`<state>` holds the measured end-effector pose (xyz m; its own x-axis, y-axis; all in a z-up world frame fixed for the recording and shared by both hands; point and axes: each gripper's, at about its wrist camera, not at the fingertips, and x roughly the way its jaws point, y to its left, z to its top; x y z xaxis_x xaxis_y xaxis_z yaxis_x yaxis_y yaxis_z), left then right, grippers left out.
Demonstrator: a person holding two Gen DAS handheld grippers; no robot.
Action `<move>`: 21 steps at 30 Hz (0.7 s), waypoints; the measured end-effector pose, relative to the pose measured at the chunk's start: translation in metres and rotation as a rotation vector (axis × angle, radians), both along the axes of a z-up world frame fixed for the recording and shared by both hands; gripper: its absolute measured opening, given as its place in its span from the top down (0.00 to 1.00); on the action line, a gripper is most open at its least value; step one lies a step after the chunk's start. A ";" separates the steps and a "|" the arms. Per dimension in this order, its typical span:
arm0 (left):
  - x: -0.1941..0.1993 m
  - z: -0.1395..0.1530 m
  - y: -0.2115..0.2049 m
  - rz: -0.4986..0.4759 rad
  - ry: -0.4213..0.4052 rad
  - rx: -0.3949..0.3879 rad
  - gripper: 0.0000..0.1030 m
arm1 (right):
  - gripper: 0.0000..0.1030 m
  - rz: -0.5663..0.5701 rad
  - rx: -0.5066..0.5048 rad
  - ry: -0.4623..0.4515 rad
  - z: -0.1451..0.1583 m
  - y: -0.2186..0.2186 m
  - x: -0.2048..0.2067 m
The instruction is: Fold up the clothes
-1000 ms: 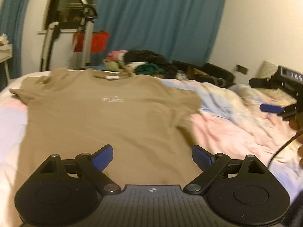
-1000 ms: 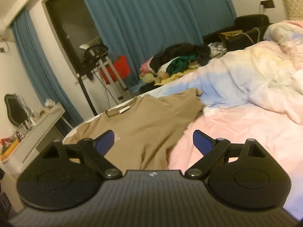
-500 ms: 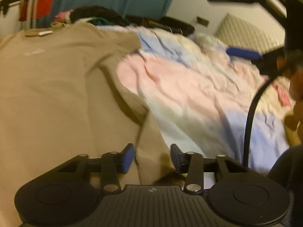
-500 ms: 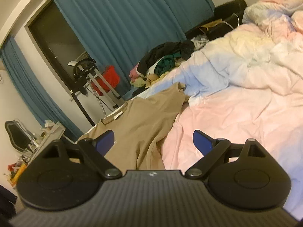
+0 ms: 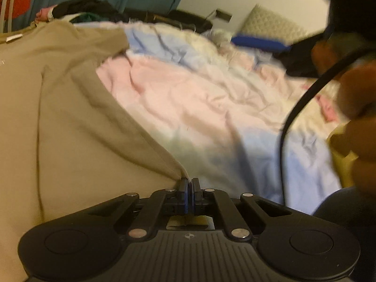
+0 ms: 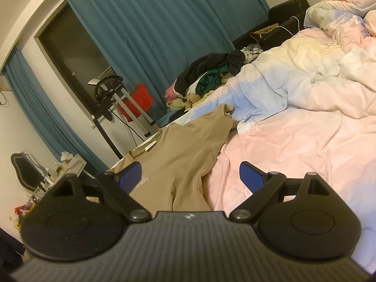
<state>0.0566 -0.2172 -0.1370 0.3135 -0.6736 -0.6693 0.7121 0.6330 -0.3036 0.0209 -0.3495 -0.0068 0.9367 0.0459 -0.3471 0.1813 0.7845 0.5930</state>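
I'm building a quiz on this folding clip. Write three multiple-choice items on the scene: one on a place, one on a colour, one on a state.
1. Where does the shirt lie?
A. on the duvet
B. on the floor
C. over a chair

2. What colour is the curtain?
A. red
B. white
C. blue

3. How does the left tool stand?
A. wide open
B. shut on the shirt's hem corner
C. out of view

Key:
1 A, the tan cloth is spread on the pink and blue bedding.
2 C, blue folds hang behind the clothes pile.
3 B, the blue pads meet with cloth drawn into them, while the right tool is open.
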 end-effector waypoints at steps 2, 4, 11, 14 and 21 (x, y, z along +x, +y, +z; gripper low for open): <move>0.000 -0.004 0.000 0.000 0.000 0.004 0.97 | 0.11 0.004 0.002 0.000 -0.001 -0.001 0.001; 0.002 -0.001 0.008 0.006 0.018 -0.011 0.90 | 0.11 0.017 0.010 -0.012 -0.002 0.000 0.003; 0.012 0.043 0.055 0.177 -0.105 0.015 0.19 | 0.11 0.048 0.011 -0.094 0.001 0.004 0.004; 0.022 0.065 0.085 0.272 -0.184 0.019 0.16 | 0.11 0.053 -0.019 -0.115 0.006 0.012 0.005; 0.038 0.112 0.146 0.492 -0.228 -0.021 0.12 | 0.11 0.075 -0.074 -0.168 0.023 0.042 0.006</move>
